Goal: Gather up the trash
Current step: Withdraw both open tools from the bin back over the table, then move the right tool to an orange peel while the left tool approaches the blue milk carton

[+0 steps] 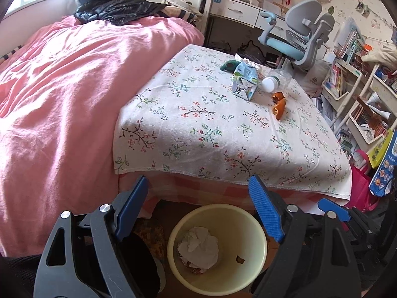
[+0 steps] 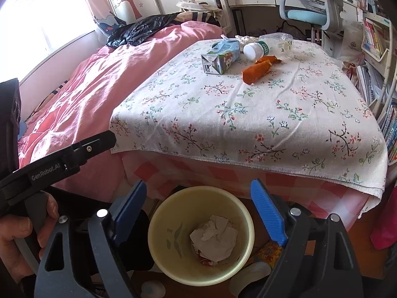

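Both grippers, left gripper and right gripper, hover released and empty over the bin, crumpled paper inside. Carton, bottle and what looks like orange peel lie at twelve o'clock on the bench; next, reach there.

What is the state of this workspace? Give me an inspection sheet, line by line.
Surface: floral cloth over the bed end, beside a pink duvet.
Job's things: milk carton, plastic bottle, orange peel and crumpled wrapper on the cloth; bin below holds crumpled paper.
Clutter: dark green item behind the carton; black jacket on the duvet.
Grippers: left gripper and right gripper both open, empty, above the bin.
Cables: nothing seen.
Surroundings: desk chair, bookshelves.
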